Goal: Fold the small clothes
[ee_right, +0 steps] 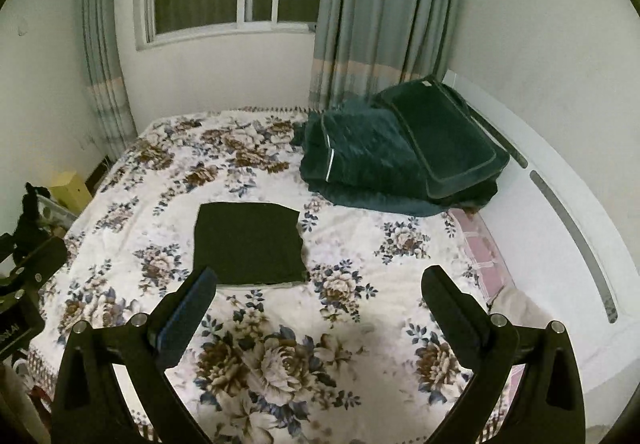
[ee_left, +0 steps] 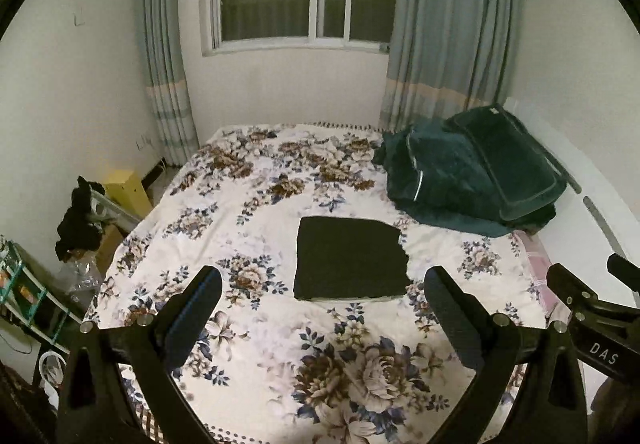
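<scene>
Black cloth [ee_left: 349, 258] lies flat in the middle of the bed [ee_left: 256, 332], on the flowered sheet. We see it as a neat square, so we think it is already folded at least 1 time. A thin pale edge peeks out along its near side.

We judge it to be soft, light and floppy. It will bend and sag when lifted, and it could slide a little on the sheet. It will not break. We think the best places to take hold are the 2 near corners, pinching all the layers together so the fold does not fall open.

Our left gripper [ee_left: 320, 308] is held above the bed with its fingers spread wide and nothing in it. The cloth sits just ahead of it, between the 2 fingers.

Our right gripper [ee_right: 318, 304] is also wide open and empty. From there the cloth lies ahead and to the left, its near edge just beside the left finger [ee_right: 188, 318].

Green bedding [ee_left: 472, 180] is piled at the far right corner of the bed, well apart from the cloth.
</scene>
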The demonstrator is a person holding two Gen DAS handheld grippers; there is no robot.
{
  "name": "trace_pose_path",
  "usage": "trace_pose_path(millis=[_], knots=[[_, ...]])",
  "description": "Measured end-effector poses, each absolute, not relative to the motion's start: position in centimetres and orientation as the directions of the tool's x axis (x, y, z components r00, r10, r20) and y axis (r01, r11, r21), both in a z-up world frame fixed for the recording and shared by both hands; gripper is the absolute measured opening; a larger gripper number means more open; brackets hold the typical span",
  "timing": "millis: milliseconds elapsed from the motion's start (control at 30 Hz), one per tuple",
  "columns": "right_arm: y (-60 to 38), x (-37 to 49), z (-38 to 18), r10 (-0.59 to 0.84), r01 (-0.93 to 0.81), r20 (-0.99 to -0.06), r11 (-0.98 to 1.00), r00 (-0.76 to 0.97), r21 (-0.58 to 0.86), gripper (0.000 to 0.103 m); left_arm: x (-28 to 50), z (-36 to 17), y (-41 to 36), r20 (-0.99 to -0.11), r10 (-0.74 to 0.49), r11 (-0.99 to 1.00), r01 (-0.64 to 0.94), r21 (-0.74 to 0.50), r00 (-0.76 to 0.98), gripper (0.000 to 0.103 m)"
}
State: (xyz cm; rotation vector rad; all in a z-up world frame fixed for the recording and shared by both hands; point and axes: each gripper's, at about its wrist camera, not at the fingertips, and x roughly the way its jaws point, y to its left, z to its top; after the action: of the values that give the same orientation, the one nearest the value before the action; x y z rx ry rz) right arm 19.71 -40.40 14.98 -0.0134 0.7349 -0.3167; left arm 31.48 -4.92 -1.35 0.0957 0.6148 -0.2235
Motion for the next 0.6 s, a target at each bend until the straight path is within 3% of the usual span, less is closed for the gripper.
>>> trace_pose_path(millis=[600], knots=[[-40.6, 11.3, 20.8, -0.260, 0.244, -0.582, 0.964, 0.771, -0.108, 0.103, 24.6, 0.9, -5.1, -0.522, -0.184, 0.972, 0.235, 0.031, 0.833, 0.103]])
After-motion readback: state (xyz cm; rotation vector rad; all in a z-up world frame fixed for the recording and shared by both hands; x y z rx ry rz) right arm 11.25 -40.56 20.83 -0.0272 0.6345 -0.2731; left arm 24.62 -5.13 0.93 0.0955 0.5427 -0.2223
